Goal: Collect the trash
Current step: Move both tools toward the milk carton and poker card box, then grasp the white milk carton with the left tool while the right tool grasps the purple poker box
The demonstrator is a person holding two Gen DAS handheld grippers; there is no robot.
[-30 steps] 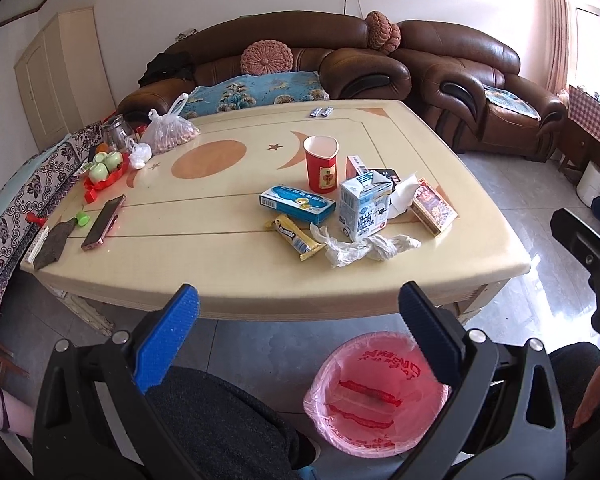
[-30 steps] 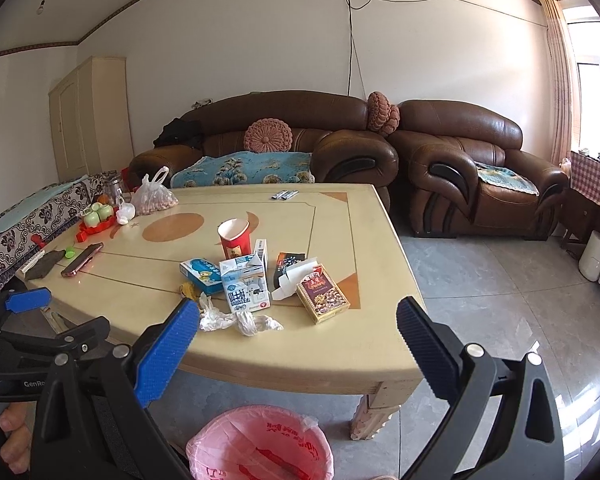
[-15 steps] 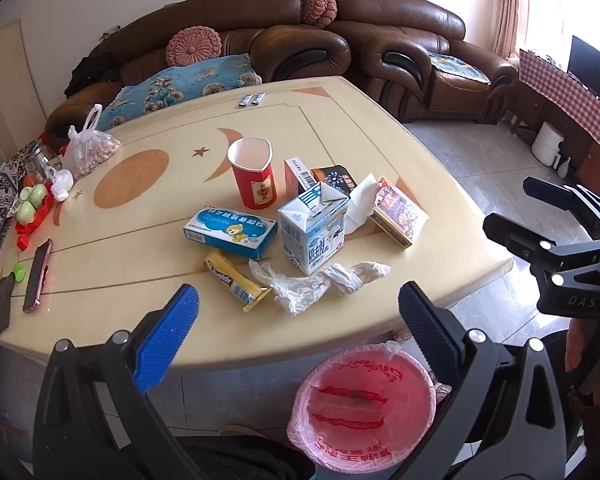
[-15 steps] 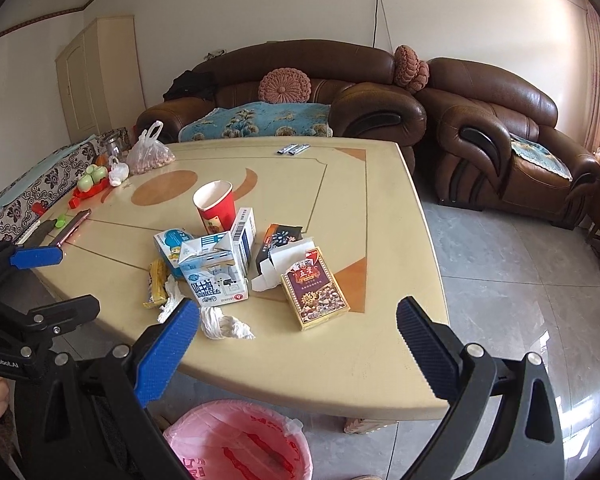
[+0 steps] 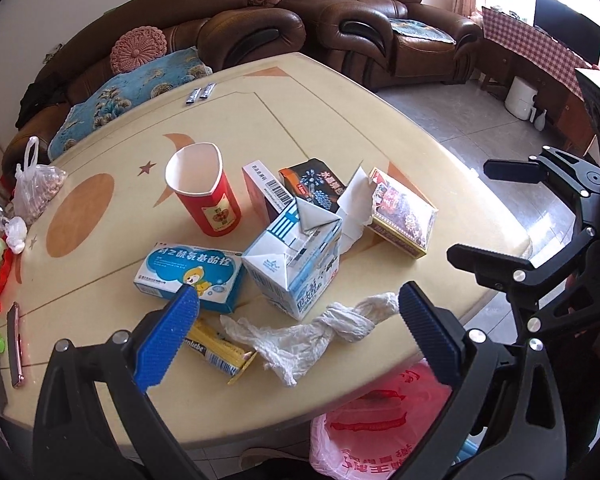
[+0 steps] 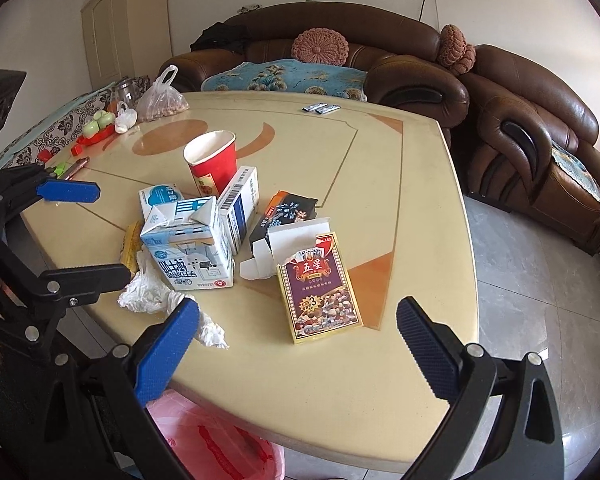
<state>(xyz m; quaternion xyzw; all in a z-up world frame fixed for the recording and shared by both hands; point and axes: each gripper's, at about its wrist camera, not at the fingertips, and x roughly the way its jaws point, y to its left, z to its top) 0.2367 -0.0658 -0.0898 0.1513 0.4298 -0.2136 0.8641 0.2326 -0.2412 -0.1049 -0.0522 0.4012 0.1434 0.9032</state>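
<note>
Left wrist view: we are holding our left gripper spread wide and empty above the crumpled tissue, which is lying at the counter edge just in front of the milk carton. We are judging it light, soft and crushable, best pinched at its twisted middle. Our right gripper is likewise gaping empty, near the card box right of the carton. The bin is sitting below the edge.

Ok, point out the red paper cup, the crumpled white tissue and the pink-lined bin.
Red paper cup [image 5: 211, 210]: left wrist view, outer wall.
Crumpled white tissue [image 5: 312, 334]: left wrist view, twisted middle.
Pink-lined bin [image 5: 380, 424]: left wrist view, liner.
</note>
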